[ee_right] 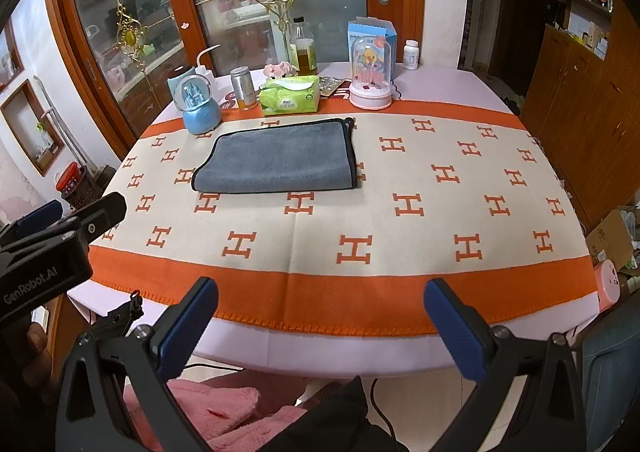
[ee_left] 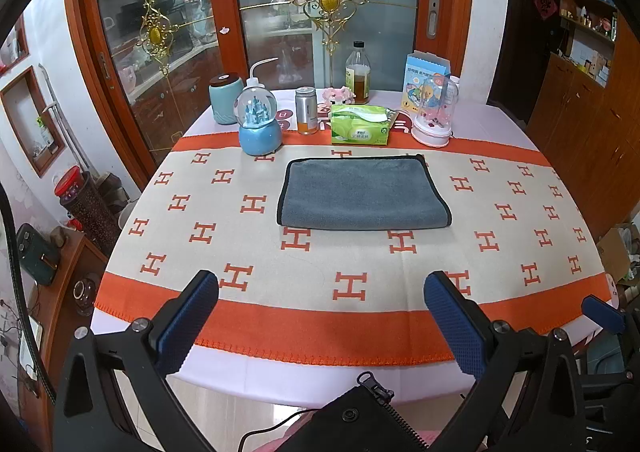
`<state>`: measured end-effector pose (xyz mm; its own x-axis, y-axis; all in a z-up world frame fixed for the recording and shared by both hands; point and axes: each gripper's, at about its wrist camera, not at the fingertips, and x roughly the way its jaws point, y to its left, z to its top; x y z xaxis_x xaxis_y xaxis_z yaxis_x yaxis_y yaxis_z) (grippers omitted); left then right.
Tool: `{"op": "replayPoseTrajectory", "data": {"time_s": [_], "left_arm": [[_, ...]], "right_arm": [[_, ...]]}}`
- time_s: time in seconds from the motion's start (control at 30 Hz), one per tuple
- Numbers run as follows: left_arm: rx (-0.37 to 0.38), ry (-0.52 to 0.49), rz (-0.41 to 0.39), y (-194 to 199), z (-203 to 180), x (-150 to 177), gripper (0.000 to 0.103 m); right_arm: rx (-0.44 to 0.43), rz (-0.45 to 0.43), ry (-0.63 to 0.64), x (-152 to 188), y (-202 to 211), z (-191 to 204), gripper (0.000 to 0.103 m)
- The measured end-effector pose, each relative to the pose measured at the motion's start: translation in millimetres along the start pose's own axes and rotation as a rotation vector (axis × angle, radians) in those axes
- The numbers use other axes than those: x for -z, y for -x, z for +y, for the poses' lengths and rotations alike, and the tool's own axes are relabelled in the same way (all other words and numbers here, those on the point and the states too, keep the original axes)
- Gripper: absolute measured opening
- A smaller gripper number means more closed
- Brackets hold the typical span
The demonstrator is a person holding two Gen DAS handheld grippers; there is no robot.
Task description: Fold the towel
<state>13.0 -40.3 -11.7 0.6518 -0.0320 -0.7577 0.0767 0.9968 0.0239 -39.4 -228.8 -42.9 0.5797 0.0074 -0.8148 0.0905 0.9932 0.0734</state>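
Note:
A grey towel [ee_left: 362, 194] with black edging lies folded into a flat rectangle on the table, past the middle; it also shows in the right wrist view [ee_right: 280, 159]. My left gripper [ee_left: 322, 288] is open and empty, held back over the table's near edge, well short of the towel. My right gripper [ee_right: 322, 292] is open and empty too, at the near edge and to the right of the towel. The left gripper's body [ee_right: 52, 248] shows at the left of the right wrist view.
A cream and orange cloth [ee_left: 360, 316] covers the table. Behind the towel stand a blue snow globe [ee_left: 259, 124], a metal can [ee_left: 306, 110], a green tissue pack [ee_left: 360, 124], a bottle [ee_left: 357, 74] and a pink-based dome [ee_left: 434, 112]. Glass doors rise behind.

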Motion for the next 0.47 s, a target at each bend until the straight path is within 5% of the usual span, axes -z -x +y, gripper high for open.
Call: {"op": "replayPoseTrajectory", "data": {"time_s": [0.47], "left_arm": [[0.001,-0.001,0.001,-0.6,-0.9,-0.3,0.102]], "right_arm": [[0.000,0.002,-0.001,-0.7,-0.8,-1.1,0.103]]}}
